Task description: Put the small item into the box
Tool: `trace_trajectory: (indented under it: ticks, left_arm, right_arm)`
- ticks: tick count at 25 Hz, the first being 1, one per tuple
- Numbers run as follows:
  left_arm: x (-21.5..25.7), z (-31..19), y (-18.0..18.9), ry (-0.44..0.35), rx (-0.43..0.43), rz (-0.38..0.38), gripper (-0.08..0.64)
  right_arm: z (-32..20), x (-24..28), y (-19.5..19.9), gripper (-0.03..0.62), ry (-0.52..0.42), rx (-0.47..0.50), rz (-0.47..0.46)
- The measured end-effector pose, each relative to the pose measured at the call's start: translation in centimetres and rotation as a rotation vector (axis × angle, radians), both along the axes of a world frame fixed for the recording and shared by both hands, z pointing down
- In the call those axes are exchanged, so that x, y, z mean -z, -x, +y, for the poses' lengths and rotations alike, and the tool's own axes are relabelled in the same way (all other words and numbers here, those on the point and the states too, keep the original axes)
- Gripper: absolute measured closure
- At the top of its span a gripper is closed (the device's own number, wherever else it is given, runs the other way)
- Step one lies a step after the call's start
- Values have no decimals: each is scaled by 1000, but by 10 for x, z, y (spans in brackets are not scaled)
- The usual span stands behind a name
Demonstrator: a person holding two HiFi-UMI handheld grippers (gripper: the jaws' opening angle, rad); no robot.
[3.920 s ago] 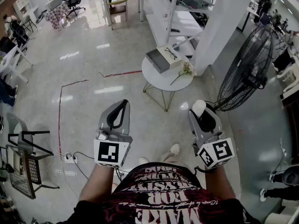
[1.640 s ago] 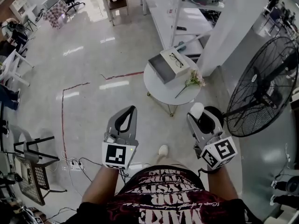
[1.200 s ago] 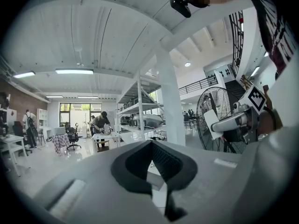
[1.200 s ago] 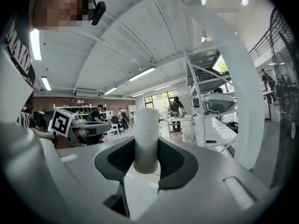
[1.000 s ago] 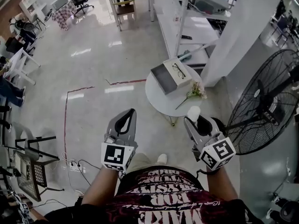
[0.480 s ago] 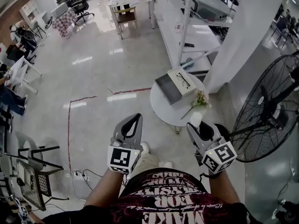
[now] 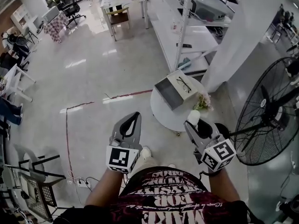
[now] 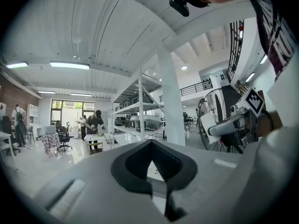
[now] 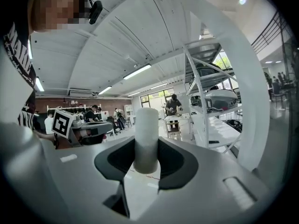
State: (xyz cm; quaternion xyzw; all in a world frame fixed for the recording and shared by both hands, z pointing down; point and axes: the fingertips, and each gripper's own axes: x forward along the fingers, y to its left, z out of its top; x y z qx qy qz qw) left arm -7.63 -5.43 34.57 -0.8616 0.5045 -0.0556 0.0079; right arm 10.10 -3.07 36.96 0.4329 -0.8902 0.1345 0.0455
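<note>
The right gripper has its fingers pinching the small white cylinder by one end, well short of the open grey box on the round white desk. The left gripper has its fingers pressed together. So short a hold risks the cylinder tipping out early.

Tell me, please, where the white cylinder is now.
The white cylinder sits clamped in the right gripper, at the head view's right, near the round table.

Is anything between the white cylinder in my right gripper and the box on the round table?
Nothing blocks it. The cylinder hangs at the near edge of the table; flowers lie low on it beside the way to the box.
</note>
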Motion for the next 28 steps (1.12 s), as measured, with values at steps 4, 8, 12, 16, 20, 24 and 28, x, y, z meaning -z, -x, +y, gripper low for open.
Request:
trace_trajectory:
  ticks: [4,8,12,16,20,24,28]
  left_arm:
    - [2,-21,7,-9,-33,11,559]
    - [-13,-42,15,30,-52,15,559]
    - [-9,-59,23,22,-90,11,559]
    - [2,-80,43,-12,-94,19,558]
    - [5,-90,59,-18,-110,34,559]
    - [2,-97,70,-13,-120,43,559]
    - [-5,-105,68,11,-133,47,558]
  right_arm:
    - [-20,-2,13,426,7,-8,8]
    - [-35,-5,26,426,20,-16,23]
    - [-49,2,34,426,16,-44,29]
    - [-63,10,49,426,-2,-65,37]
    - [-74,15,68,426,-15,-79,40]
    - [-79,13,81,427,-11,-87,44]
    - [-86,17,76,426,-4,-106,45]
